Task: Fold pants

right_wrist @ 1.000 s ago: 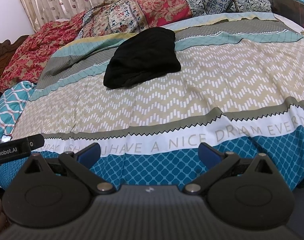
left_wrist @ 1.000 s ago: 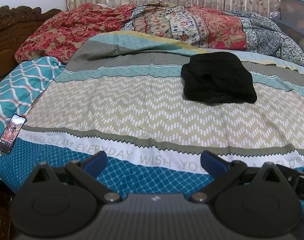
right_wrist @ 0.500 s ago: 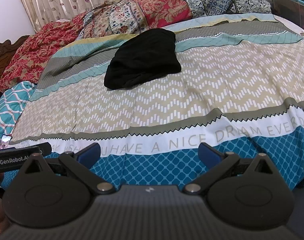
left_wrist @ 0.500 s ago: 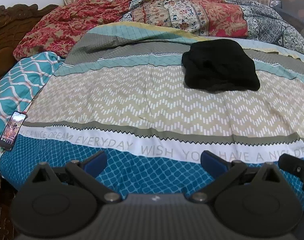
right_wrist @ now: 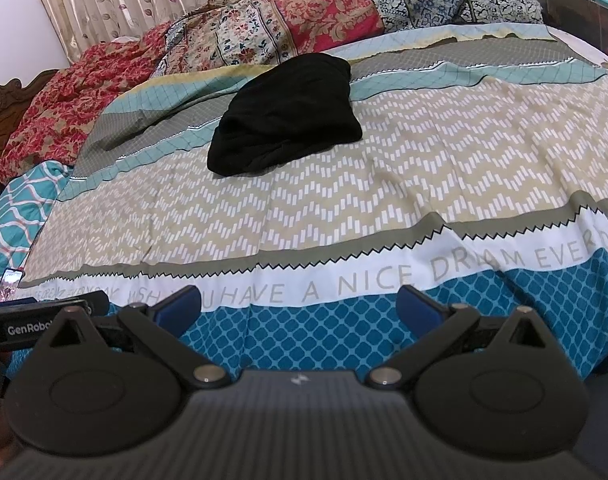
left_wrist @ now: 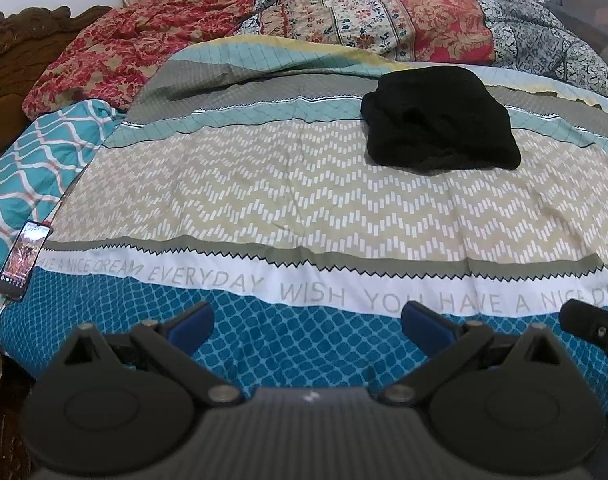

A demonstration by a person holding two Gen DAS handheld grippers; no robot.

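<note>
**A:** Looking near to far: left gripper [left_wrist: 308, 322] and right gripper [right_wrist: 298, 304] both gape wide, empty, over the blue-patterned bedspread [left_wrist: 304, 200]. The black bundled fabric pants [left_wrist: 438, 120] lie well beyond.

**B:** One risk: a blind pinch could snag bedspread or several layers. Since a second ago, the view only crept closer.

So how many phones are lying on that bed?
1. A single phone lies with its screen lit at the left edge of the bed, on the teal wavy sheet beside the patterned bedspread. Others could be hidden under the bedding.
</note>
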